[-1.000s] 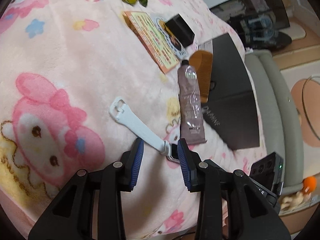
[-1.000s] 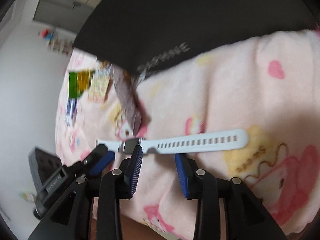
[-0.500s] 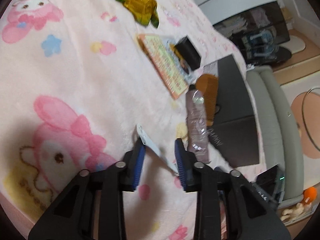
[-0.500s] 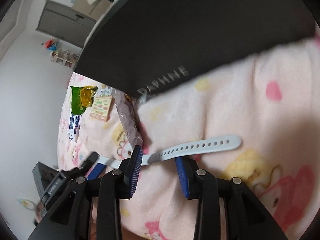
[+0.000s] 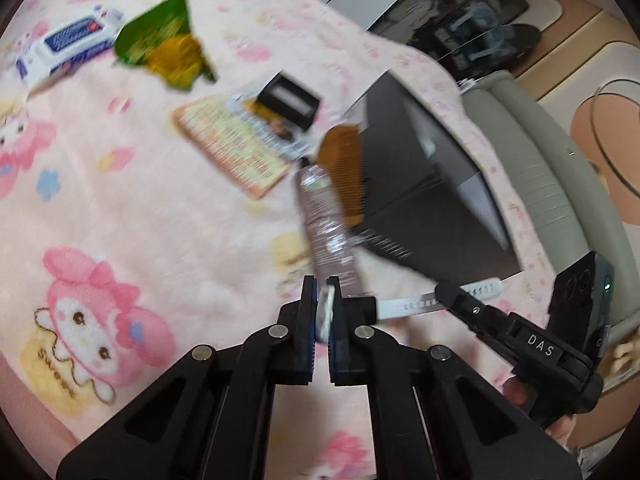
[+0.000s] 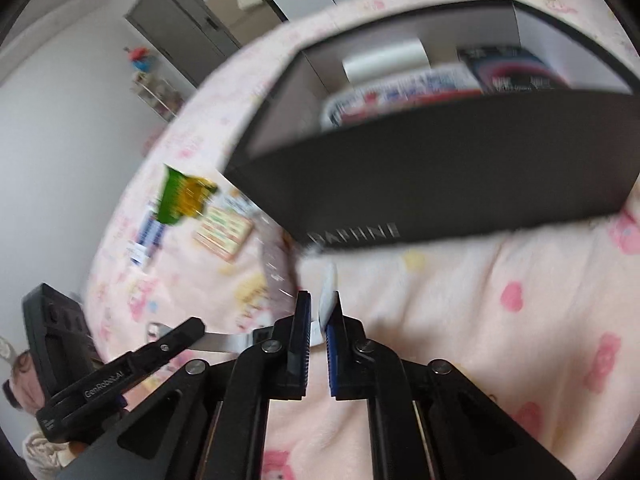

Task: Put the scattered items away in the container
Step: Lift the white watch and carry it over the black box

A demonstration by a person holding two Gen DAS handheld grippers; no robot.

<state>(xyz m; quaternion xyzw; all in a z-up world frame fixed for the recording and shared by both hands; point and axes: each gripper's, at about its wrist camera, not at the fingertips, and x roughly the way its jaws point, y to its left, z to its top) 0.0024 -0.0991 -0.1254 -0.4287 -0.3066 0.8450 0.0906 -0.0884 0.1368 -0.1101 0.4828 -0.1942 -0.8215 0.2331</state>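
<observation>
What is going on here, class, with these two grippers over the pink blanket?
A person is tidying loose things into the black box. Both grippers are shut on the white watch: the left gripper pinches one strap, the right gripper the other. The watch looks lifted off the blanket, not yet in the box, which already holds some packets. A brown tube, comb, card and green packet lie scattered on the blanket.

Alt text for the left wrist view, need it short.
Left gripper shut on a white watch, its strap also held by the right gripper. Beyond, on a pink blanket: tube, comb, black box.
</observation>
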